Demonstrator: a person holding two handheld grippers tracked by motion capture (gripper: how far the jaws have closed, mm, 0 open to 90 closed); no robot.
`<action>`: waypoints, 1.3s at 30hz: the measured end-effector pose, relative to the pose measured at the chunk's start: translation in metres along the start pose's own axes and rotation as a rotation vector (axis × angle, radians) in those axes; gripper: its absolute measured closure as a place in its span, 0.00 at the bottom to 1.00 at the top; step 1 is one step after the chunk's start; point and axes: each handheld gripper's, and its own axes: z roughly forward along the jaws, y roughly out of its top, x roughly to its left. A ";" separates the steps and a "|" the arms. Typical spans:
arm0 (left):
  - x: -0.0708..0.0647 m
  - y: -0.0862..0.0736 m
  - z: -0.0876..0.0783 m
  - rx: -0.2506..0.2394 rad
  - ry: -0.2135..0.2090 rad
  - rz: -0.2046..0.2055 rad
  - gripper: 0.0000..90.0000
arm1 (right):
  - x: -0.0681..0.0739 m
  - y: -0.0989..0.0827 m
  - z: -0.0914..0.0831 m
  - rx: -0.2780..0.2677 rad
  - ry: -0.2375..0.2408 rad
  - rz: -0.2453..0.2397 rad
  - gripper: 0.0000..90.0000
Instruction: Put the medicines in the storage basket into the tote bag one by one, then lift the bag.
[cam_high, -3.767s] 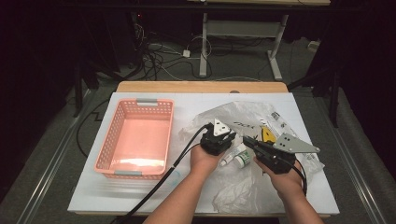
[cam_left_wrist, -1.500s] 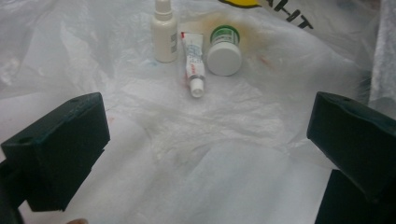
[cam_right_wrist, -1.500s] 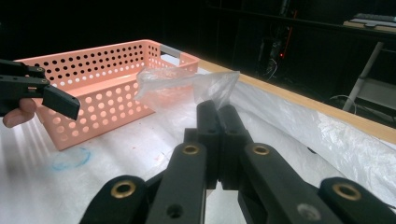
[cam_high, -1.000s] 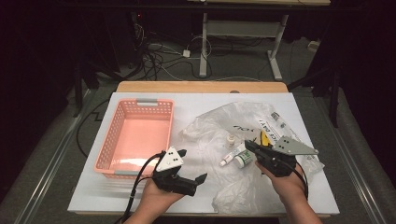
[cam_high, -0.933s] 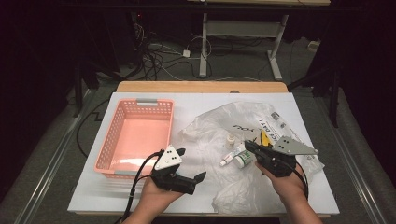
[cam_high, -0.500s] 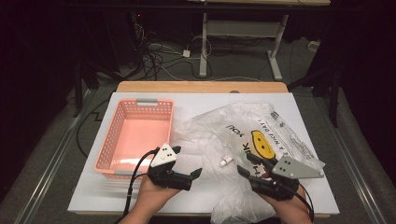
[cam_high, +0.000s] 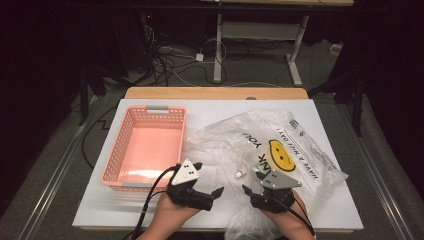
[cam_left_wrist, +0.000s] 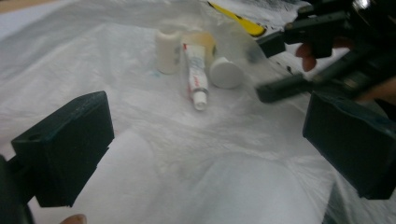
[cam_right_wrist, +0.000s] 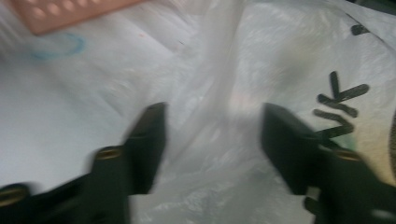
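Note:
A clear plastic bag (cam_high: 280, 145) with a yellow smiley print lies spread over the right half of the white table. Through it I see a toothpaste tube (cam_left_wrist: 195, 77), a small white bottle (cam_left_wrist: 167, 50) and a white cap (cam_left_wrist: 225, 72). My left gripper (cam_high: 210, 177) is open near the front edge, pointing at the bag, with nothing between its jaws (cam_left_wrist: 205, 144). My right gripper (cam_high: 252, 180) is low over the bag's near part. Its jaws have just been closing and stand apart, with an upright fold of the bag (cam_right_wrist: 219, 93) between them (cam_right_wrist: 212, 140).
A pink plastic basket (cam_high: 112, 160) stands at the left of the table, close beside the left hand. A small white item (cam_high: 240, 174) lies in the bag between the grippers. The bag's bunched end hangs over the front edge (cam_high: 245, 230).
The bag has been pulled out flat, and its smiley print now shows. My right gripper has moved down towards the front edge. The left gripper has hardly moved.

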 end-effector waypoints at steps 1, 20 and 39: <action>-0.003 -0.002 0.004 0.011 -0.006 0.005 0.03 | -0.001 0.000 0.001 0.006 -0.017 -0.014 0.79; 0.019 -0.014 0.077 0.263 0.173 -0.057 0.27 | -0.030 0.007 -0.026 -0.188 0.015 0.048 1.00; 0.014 -0.015 0.071 0.183 0.081 -0.009 0.98 | -0.038 0.006 -0.031 -0.246 0.016 0.070 1.00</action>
